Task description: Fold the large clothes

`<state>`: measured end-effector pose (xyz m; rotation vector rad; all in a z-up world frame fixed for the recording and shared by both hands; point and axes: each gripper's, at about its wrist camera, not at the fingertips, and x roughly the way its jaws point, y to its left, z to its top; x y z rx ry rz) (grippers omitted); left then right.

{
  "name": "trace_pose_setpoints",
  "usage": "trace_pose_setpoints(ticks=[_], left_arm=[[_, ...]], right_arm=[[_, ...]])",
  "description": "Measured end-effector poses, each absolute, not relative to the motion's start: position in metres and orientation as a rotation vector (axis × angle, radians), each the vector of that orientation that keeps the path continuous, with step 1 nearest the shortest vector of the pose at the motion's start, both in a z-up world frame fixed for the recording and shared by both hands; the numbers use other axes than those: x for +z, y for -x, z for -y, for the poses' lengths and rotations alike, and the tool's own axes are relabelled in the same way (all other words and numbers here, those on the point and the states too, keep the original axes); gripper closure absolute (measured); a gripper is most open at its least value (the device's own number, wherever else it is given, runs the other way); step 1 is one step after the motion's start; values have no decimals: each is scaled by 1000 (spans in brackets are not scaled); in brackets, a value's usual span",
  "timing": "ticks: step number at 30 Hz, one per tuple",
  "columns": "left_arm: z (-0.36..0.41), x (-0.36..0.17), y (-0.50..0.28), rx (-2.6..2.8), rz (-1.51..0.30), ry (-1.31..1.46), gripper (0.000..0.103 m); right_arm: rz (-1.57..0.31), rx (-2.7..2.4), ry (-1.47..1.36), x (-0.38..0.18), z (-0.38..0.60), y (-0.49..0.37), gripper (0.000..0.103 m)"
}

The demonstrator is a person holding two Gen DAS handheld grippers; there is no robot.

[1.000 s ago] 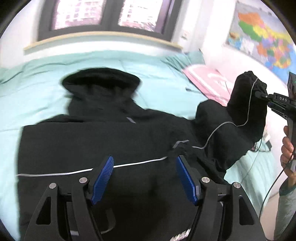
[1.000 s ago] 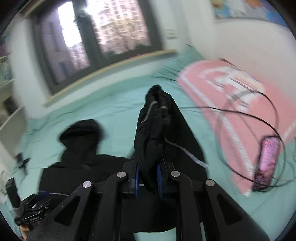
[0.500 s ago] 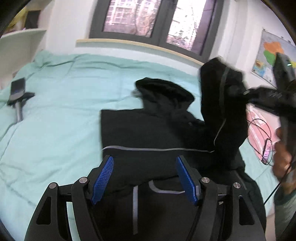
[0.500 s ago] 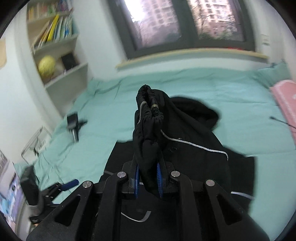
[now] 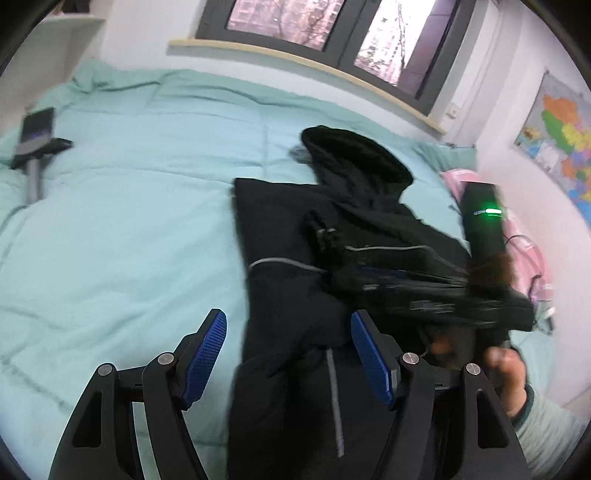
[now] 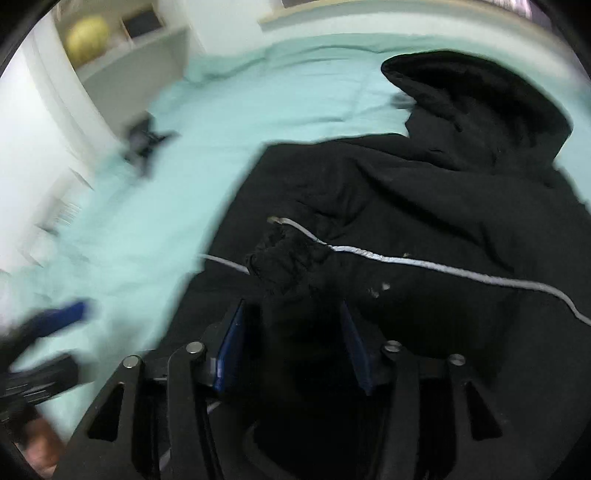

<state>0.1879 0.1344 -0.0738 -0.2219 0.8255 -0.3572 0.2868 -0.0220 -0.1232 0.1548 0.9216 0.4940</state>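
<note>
A black hooded jacket (image 5: 317, 229) lies spread on the mint-green bed (image 5: 122, 229), its hood (image 5: 354, 155) towards the window (image 5: 332, 26). One sleeve (image 6: 406, 258), edged with a thin pale stripe, lies folded across the jacket's body, its gathered cuff (image 6: 288, 258) near the middle. The right hand-held gripper (image 6: 291, 339) stands parted, blue pads either side of the sleeve cloth just behind the cuff, and through the blur I cannot tell whether they touch it. The left hand-held gripper (image 5: 288, 354) hangs wide and holds nothing, above the jacket's lower edge. A phone on a small stand (image 5: 35, 144) rests on the far left of the bed, well apart from the jacket. A coloured map (image 5: 561, 147) hangs on the right wall
</note>
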Motion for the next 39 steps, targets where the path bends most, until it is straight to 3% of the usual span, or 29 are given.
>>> trace_pose_setpoints(ticks=[6, 10, 11, 12, 13, 18, 20, 21, 25, 28, 30, 32, 35, 39], left_arm=[[-101, -73, -236, -422, -882, 254, 32], [-64, -93, -276, -426, -972, 256, 32], [-54, -100, -285, -425, -993, 247, 36], [-44, -106, -293, -414, -1000, 224, 52], [-35, -111, -300, -393, -1005, 195, 86], [-72, -82, -292, -423, -893, 358, 85], [-99, -78, -288, -428, -883, 415, 85], [-108, -83, -288, -419, -911, 410, 85], [-123, -146, -298, -387, -1120, 458, 82], [-133, -139, -290, -425, -1077, 524, 81], [-129, -110, -277, -407, -996, 415, 72], [-118, -78, -264, -312, -902, 251, 46], [-86, -42, -256, -369, -821, 169, 41], [-32, -54, -280, -381, -886, 141, 39]], right_arm=[[-827, 433, -188, -72, 112, -250, 47], [-828, 256, -168, -72, 180, -231, 47], [-830, 218, -177, -73, 197, -225, 47], [-832, 184, -189, -72, 217, -223, 47], [-836, 139, -208, -74, 238, -218, 47], [-858, 49, -203, -70, 287, -210, 46], [-861, 34, -177, -76, 286, -216, 41], [-871, 38, -172, -82, 285, -222, 35], [-954, 24, -81, -133, 266, -256, 34], [-954, -3, -94, -150, 262, -259, 35], [-975, -5, -92, -143, 264, -258, 37], [-971, -5, -75, -125, 264, -256, 37], [-842, 43, -48, -85, 250, -251, 35], [-830, 22, 20, -75, 217, -280, 28]])
